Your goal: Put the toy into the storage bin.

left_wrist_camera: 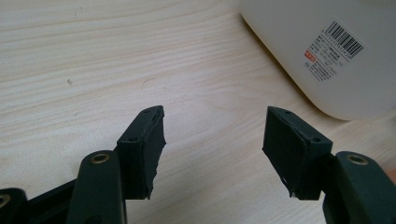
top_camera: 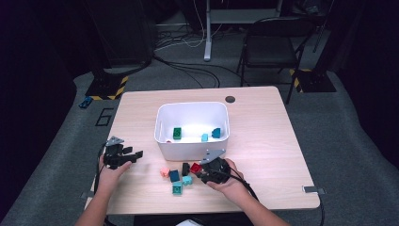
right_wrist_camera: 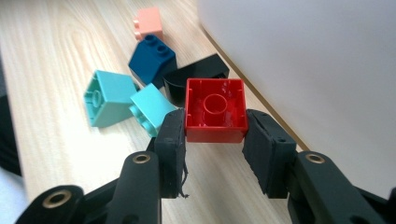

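Note:
My right gripper (right_wrist_camera: 214,135) is shut on a red brick (right_wrist_camera: 215,109), hollow underside facing the camera, lifted a little off the table beside the white bin (right_wrist_camera: 303,60). In the high view this red brick (top_camera: 195,167) and the right gripper (top_camera: 197,170) sit just in front of the bin (top_camera: 192,106). Loose on the table lie a pink brick (right_wrist_camera: 149,23), a dark blue one (right_wrist_camera: 153,58), a black one (right_wrist_camera: 196,77) and two teal ones (right_wrist_camera: 107,98). My left gripper (left_wrist_camera: 212,140) is open over bare wood, left of the bin (left_wrist_camera: 327,51).
Inside the bin lie a green brick (top_camera: 177,133), a light blue one (top_camera: 204,137) and a blue one (top_camera: 216,133). The loose bricks (top_camera: 176,179) cluster between my hands near the front edge. A black chair (top_camera: 270,44) stands beyond the table.

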`<state>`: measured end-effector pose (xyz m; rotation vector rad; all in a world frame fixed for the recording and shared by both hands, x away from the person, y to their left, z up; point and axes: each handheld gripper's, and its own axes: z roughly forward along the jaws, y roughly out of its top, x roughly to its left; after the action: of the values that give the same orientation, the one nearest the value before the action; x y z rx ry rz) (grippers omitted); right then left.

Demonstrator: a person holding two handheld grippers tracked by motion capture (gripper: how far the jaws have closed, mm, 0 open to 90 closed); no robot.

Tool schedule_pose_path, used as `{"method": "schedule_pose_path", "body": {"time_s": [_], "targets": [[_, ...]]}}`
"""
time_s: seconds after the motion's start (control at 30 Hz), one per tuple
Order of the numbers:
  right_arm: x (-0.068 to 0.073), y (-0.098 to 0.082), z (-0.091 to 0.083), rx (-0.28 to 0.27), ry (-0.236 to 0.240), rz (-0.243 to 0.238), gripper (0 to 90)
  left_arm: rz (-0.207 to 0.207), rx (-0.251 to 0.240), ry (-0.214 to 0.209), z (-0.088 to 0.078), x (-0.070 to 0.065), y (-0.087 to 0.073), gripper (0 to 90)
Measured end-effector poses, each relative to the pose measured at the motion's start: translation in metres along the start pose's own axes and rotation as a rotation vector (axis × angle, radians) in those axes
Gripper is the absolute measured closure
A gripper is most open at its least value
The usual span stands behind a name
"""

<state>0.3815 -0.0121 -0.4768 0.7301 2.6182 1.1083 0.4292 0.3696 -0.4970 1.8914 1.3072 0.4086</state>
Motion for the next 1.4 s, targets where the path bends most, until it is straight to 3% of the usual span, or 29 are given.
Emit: {"method": "schedule_pose_path", "body": {"time_s": [0.2,0.4,0.87,1.17,1.4], "targets": [[-0.001,0.008,-0.013,-0.011,0.021,-0.009,58.6,-0.003,0.001,0.000,0.000,0.000,0.000,38.1],[0.001,0.020,-0.026,-0.024,0.035,-0.047,58.6,-0.004,-0.008,0.000,0.000,0.001,0.000,38.1],[-0.001,0.054,-0.061,-0.068,0.107,-0.059,58.6,-0.005,-0.003,-0.003,-0.001,0.001,0.000,38.0],[-0.009,0.073,-0.081,-0.096,0.115,-0.042,58.6,-0.008,-0.005,-0.003,-0.001,0.001,0.000,38.0],[-0.020,0.086,-0.090,-0.114,0.088,-0.027,58.6,-0.007,0.001,-0.006,-0.001,0.001,0.000,38.0]]}}
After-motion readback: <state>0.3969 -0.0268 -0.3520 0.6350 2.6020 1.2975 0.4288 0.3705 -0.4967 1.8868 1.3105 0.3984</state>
